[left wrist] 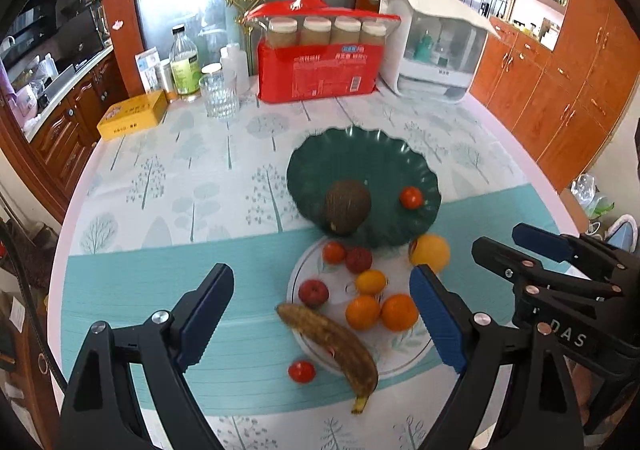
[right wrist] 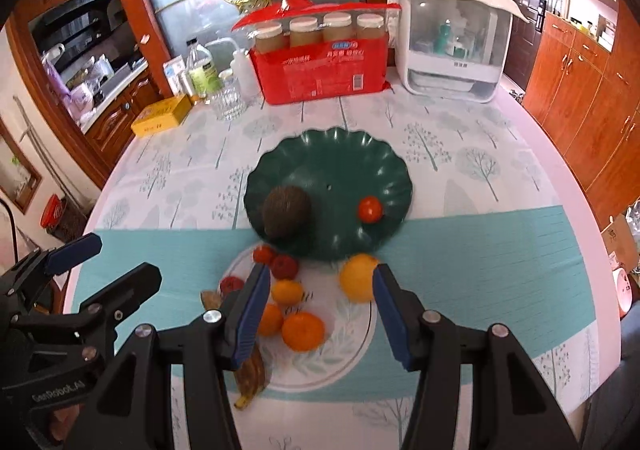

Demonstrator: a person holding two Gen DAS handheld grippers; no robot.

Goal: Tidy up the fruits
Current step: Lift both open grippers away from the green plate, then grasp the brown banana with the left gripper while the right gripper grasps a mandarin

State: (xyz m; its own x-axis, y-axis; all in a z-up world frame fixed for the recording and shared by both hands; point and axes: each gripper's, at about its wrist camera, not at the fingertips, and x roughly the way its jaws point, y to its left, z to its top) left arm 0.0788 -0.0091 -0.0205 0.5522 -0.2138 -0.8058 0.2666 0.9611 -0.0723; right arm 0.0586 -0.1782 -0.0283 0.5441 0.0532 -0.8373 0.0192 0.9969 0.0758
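Banana (left wrist: 332, 346) lies half on the white plate (left wrist: 404, 358), long axis diagonal in my left view — stem end twd the near table edge, blunt end up-left by the red apple (left wrist: 313, 292). It sits betw. my left gripper (left wrist: 320, 326) fingers, untouched; jaws spread wide, nothing in them. Right gripper (right wrist: 318, 310) partly spread, also empty — oranges (right wrist: 303, 331) below its gap, banana under its left finger. Coconut (right wrist: 286, 213) and tomato (right wrist: 370, 209) sit on the green plate (right wrist: 340, 154) beyond.
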